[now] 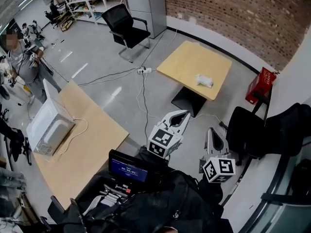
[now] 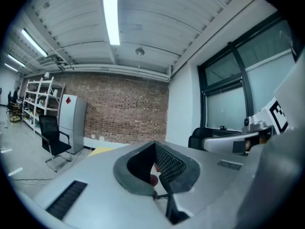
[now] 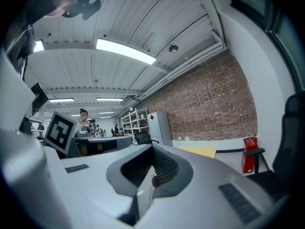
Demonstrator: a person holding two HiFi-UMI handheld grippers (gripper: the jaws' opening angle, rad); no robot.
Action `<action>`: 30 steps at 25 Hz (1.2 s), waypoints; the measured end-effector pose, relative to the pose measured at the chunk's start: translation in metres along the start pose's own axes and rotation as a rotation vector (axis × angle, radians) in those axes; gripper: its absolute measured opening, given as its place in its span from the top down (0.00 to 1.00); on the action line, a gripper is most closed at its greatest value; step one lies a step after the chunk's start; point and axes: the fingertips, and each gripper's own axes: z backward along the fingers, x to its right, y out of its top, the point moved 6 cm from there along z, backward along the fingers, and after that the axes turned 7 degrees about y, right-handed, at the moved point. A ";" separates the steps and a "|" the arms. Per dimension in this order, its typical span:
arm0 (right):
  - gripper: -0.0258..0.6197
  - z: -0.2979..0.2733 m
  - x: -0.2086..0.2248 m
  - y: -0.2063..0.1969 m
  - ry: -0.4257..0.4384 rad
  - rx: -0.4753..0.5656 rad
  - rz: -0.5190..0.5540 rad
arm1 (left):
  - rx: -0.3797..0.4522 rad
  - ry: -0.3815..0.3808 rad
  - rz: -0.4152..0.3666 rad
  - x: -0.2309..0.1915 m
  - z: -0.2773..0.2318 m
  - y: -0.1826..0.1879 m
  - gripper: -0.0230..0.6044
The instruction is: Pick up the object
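Observation:
A small white object (image 1: 204, 80) lies on a light wooden square table (image 1: 184, 62) out on the grey floor, well ahead of both grippers. My left gripper (image 1: 181, 116) is held close to the body and points toward that table, its jaws together with nothing between them. My right gripper (image 1: 214, 136) hangs beside it, a little nearer, jaws also closed and empty. In the left gripper view (image 2: 157, 171) the table's yellow top (image 2: 102, 150) shows low at the left; the object cannot be made out there. The right gripper view (image 3: 151, 170) shows the same top (image 3: 198, 151) beyond the jaws.
A black office chair (image 1: 127, 27) stands at the back, another dark chair (image 1: 252, 130) at the right by a red box (image 1: 260, 85). Cables (image 1: 143, 72) trail over the floor. A white microwave (image 1: 48, 125) sits on a long wooden table (image 1: 92, 144). A person (image 1: 22, 62) stands far left.

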 end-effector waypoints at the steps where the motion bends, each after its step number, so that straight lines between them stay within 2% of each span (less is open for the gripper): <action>1: 0.95 -0.005 0.002 0.002 -0.006 -0.001 0.008 | -0.004 -0.017 0.005 -0.001 -0.005 0.001 0.97; 5: 0.95 -0.029 0.006 0.005 -0.018 -0.031 0.058 | -0.016 -0.039 0.004 -0.013 -0.023 0.001 0.97; 11: 0.95 -0.063 0.023 0.005 -0.044 -0.048 0.040 | -0.030 -0.055 0.018 -0.040 -0.053 0.000 0.97; 16: 0.95 -0.093 0.029 0.009 -0.081 -0.085 0.133 | -0.044 -0.071 0.033 -0.061 -0.080 -0.001 0.97; 30: 0.95 -0.148 0.044 0.006 -0.115 -0.083 0.065 | -0.058 -0.114 0.053 -0.108 -0.126 -0.006 0.97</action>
